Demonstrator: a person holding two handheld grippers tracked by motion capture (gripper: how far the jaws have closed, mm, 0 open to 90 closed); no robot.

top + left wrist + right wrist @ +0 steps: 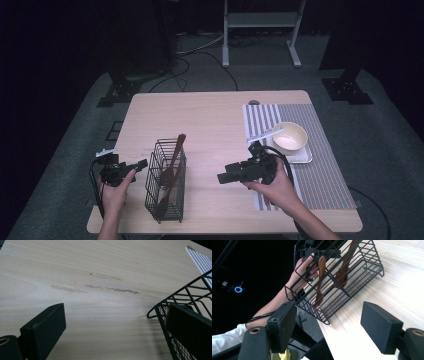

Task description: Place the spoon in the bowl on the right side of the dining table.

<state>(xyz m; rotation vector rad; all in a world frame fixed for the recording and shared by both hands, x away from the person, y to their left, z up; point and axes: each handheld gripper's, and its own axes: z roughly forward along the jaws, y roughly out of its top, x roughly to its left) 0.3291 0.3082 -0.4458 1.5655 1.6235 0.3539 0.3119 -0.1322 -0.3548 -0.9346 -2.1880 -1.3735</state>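
Left gripper (141, 164) is hovering with jaws spread just beside the wire basket (166, 185), which is holding two wooden utensils (172, 167) near the table's (210, 110) front edge. Right gripper (221, 177), jaws spread too, is pointing at it; farther back, a bowl (289, 137) is sitting on a striped mat (320, 175).

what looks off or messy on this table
Little stands out. The table has a few pale streaks on its wood, like dried smears or scuffs, left of the wire basket. Two wooden utensils lean inside the basket, which stands upright. The bowl sits level on its tray; no spill shows.
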